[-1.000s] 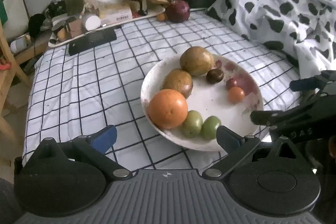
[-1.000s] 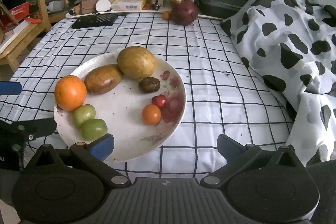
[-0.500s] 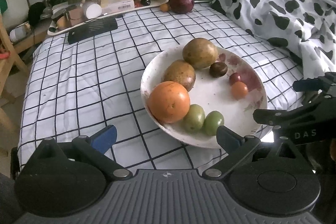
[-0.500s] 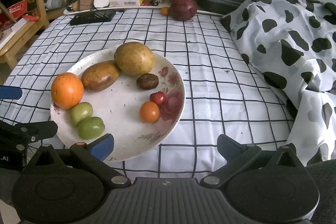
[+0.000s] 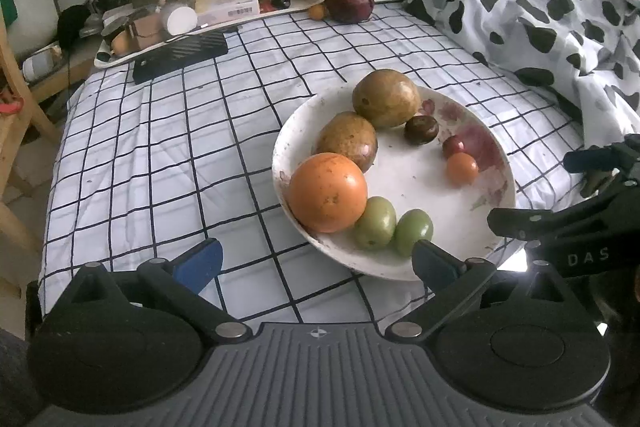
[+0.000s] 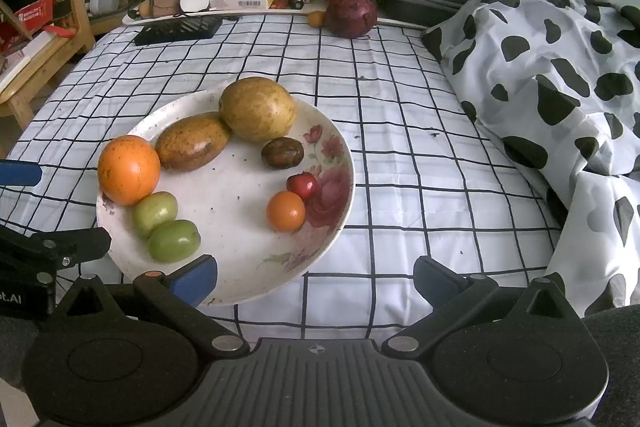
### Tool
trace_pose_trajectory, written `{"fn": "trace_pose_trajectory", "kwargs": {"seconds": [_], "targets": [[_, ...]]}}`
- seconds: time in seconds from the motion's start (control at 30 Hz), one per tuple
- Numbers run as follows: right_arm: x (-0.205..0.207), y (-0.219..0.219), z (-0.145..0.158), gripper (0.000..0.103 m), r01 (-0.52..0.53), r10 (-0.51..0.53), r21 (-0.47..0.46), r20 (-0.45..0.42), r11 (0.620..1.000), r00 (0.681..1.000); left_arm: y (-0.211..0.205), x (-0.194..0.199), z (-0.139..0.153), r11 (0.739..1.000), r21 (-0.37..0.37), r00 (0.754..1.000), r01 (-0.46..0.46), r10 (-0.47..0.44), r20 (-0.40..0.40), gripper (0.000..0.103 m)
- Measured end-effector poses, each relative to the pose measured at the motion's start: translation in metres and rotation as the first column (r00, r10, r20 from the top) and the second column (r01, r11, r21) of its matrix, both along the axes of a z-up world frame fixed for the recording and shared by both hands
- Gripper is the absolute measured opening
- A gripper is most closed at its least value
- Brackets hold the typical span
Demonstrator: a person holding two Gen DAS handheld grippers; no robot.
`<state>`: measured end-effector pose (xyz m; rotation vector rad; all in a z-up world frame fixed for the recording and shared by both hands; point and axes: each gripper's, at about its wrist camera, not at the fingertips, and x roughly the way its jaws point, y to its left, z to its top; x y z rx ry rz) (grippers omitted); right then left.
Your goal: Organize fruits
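A white flowered plate (image 5: 432, 211) (image 6: 240, 255) lies on the checked cloth. On it are an orange (image 5: 327, 191) (image 6: 129, 169), two green fruits (image 5: 375, 223) (image 6: 174, 241), two brown-yellow fruits (image 5: 386, 98) (image 6: 258, 108), a dark small fruit (image 5: 421, 130) (image 6: 282, 153), a red one (image 6: 302, 185) and a small orange one (image 5: 462, 168) (image 6: 285, 210). A dark red fruit (image 5: 350, 2) (image 6: 351, 15) sits at the back. My left gripper (image 5: 316, 261) is open near the plate's front-left edge. My right gripper (image 6: 316, 277) is open at the plate's front-right edge. Both are empty.
A cow-print blanket (image 5: 552, 7) (image 6: 560, 67) is heaped on the right. A black flat object (image 5: 180, 55) (image 6: 178, 30) and a cluttered tray (image 5: 216, 7) lie along the back. A wooden chair (image 6: 44, 39) stands at the left.
Both cameras have tilted or moved slightly so the plate sits a little lower and closer in view. Both grippers stay open. Nothing on the plate has moved.
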<state>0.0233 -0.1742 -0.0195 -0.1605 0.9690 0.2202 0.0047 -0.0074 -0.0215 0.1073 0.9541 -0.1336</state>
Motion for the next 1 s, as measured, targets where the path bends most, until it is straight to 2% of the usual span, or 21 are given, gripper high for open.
{"fn": "trace_pose_trajectory", "kwargs": {"seconds": [1.0], "targets": [[-0.0008, 0.0019, -0.0011, 0.103, -0.003, 0.003, -0.004, -0.002, 1.0, 1.0, -0.0003, -0.0006, -0.0007, 1.0, 0.003, 1.0, -0.001, 0.001, -0.004, 0.103]]}}
